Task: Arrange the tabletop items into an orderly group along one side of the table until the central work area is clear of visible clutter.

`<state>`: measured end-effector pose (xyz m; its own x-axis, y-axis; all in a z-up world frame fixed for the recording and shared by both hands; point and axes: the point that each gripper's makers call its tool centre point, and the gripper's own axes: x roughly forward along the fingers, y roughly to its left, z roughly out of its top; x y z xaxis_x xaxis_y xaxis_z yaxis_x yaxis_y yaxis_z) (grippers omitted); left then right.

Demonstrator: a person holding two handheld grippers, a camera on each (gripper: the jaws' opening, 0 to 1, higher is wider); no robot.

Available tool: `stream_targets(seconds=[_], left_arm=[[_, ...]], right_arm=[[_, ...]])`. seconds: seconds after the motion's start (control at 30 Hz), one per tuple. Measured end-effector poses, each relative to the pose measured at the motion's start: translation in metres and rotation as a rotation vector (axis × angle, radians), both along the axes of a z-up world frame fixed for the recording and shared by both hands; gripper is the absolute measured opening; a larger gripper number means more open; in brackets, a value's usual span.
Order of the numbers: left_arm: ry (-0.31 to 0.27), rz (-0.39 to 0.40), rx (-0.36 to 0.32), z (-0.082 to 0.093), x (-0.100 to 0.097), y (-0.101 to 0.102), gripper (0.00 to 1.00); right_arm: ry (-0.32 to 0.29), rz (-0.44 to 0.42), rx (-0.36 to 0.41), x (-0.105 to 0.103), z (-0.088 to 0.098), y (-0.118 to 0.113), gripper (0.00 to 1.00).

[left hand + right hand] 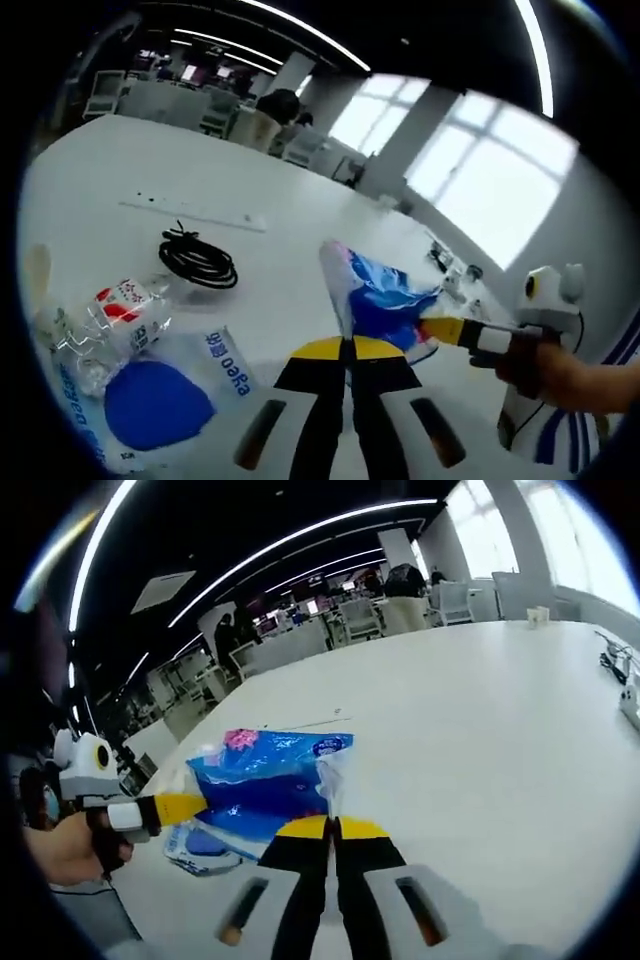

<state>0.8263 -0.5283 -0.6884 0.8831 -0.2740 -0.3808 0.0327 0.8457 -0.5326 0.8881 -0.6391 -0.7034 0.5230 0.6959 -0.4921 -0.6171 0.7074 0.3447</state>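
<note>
The white surface [250, 180] is wide and mostly bare, with open room on every side of the items. A blue bag [265, 780] is the piece in play: both tools hold it up between them. In the left gripper view the left tool [345, 345] is clamped shut on the bag's pale edge, and the right tool comes in from the right, gripping its far end. In the right gripper view the right tool [330, 825] is closed on the bag's near edge, with the left tool meeting it from the left.

Beside the left tool lie a blue-and-white pack [150, 400], a clear packet [115, 320] with red print touching it, and a black cable coil [197, 260] a little apart.

The step looks like carrying the bag to join that cluster. The next move likely calls for both tools travelling together, then lowering it just beside the pack without covering the coil. The surface's edge near the pack is close, so placement needs care.
</note>
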Motion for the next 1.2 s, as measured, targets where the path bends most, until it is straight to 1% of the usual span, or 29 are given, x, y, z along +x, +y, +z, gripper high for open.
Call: stream_targets(seconds=[0.07, 0.1, 0.13, 0.17, 0.2, 0.23, 0.27, 0.33, 0.37, 0.43, 0.6, 0.67, 0.77, 0.87, 0.93, 1.0, 1.13, 1.2], left_arm=[[0.004, 0.012, -0.009, 0.003, 0.006, -0.002, 0.00], [0.003, 0.001, 0.005, 0.003, 0.013, -0.003, 0.00], [0.002, -0.022, 0.041, 0.004, 0.016, -0.005, 0.00], [0.001, -0.049, 0.093, 0.009, 0.019, -0.010, 0.00], [-0.008, -0.054, 0.101, 0.013, 0.023, -0.013, 0.00], [-0.010, -0.046, 0.084, 0.015, 0.030, -0.014, 0.00], [-0.002, -0.032, 0.038, 0.017, 0.036, -0.016, 0.00], [0.004, -0.038, 0.052, 0.014, 0.043, -0.018, 0.00], [0.016, -0.047, 0.074, 0.012, 0.043, -0.021, 0.00], [0.017, -0.046, 0.076, 0.011, 0.043, -0.026, 0.00], [0.038, -0.034, 0.079, 0.005, 0.049, -0.027, 0.00], [0.058, -0.034, 0.101, -0.004, 0.050, -0.025, 0.00], [0.083, -0.022, 0.108, -0.013, 0.048, -0.023, 0.00], [0.105, -0.024, 0.109, -0.022, 0.048, -0.022, 0.00], [0.126, -0.023, 0.125, -0.029, 0.047, -0.020, 0.00], [0.145, -0.017, 0.127, -0.037, 0.046, -0.019, 0.00], [0.177, 0.006, 0.126, -0.051, 0.047, -0.013, 0.00], [0.192, 0.016, 0.128, -0.058, 0.047, -0.010, 0.00]], right_arm=[[0.000, -0.011, 0.014, 0.005, 0.003, -0.001, 0.00], [-0.006, -0.017, 0.011, 0.008, 0.005, -0.003, 0.00], [-0.008, -0.025, 0.011, 0.008, 0.007, -0.008, 0.00], [-0.009, -0.036, 0.015, 0.012, 0.009, -0.012, 0.00], [-0.009, -0.044, 0.018, 0.017, 0.007, -0.015, 0.00], [-0.010, -0.051, 0.019, 0.020, 0.006, -0.017, 0.00], [-0.012, -0.063, 0.025, 0.023, 0.009, -0.021, 0.00], [-0.010, -0.076, 0.038, 0.028, 0.010, -0.026, 0.00], [-0.011, -0.077, 0.038, 0.031, 0.010, -0.027, 0.00], [-0.027, -0.071, 0.017, 0.031, 0.014, -0.028, 0.00], [-0.024, -0.069, 0.019, 0.040, 0.011, -0.029, 0.00], [-0.020, -0.051, 0.006, 0.041, 0.006, -0.026, 0.00], [-0.011, -0.029, -0.016, 0.039, -0.006, -0.022, 0.00], [0.012, -0.026, -0.023, 0.042, -0.020, -0.022, 0.00], [0.029, -0.016, -0.023, 0.041, -0.027, -0.020, 0.00], [0.035, 0.000, -0.041, 0.042, -0.036, -0.017, 0.00], [0.051, 0.017, -0.053, 0.047, -0.051, -0.010, 0.00], [0.060, 0.023, -0.058, 0.046, -0.054, -0.007, 0.00]])
